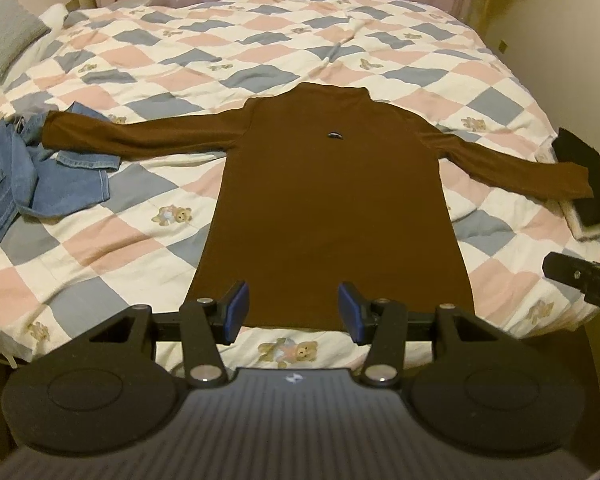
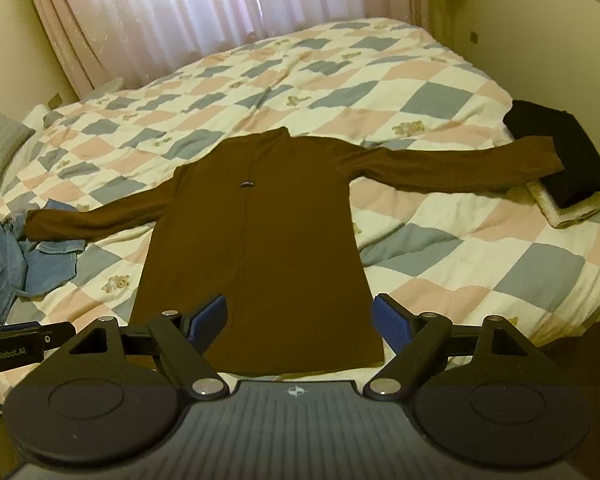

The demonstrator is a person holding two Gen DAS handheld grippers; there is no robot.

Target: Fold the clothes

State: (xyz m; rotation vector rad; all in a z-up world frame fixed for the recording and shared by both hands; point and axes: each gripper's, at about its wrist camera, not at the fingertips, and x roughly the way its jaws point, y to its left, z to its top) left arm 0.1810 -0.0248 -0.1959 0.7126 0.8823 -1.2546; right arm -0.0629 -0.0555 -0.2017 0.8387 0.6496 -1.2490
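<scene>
A brown long-sleeved top [image 1: 328, 208] lies flat on the bed with both sleeves spread out and its hem toward me; it also shows in the right wrist view [image 2: 260, 248]. My left gripper [image 1: 293, 312] is open and empty, hovering over the hem near its middle. My right gripper [image 2: 300, 320] is open and empty over the hem's right part. The right gripper's body shows at the right edge of the left wrist view [image 1: 584, 276]. The left gripper's body shows at the left edge of the right wrist view [image 2: 16, 342].
The bed carries a checked pink, blue and white quilt [image 1: 140, 240]. A crumpled blue denim garment [image 1: 28, 184] lies under the left sleeve end. A folded black garment on a folded cream one [image 2: 560, 164] lies under the right sleeve end. A grey pillow [image 1: 4, 36] lies at far left.
</scene>
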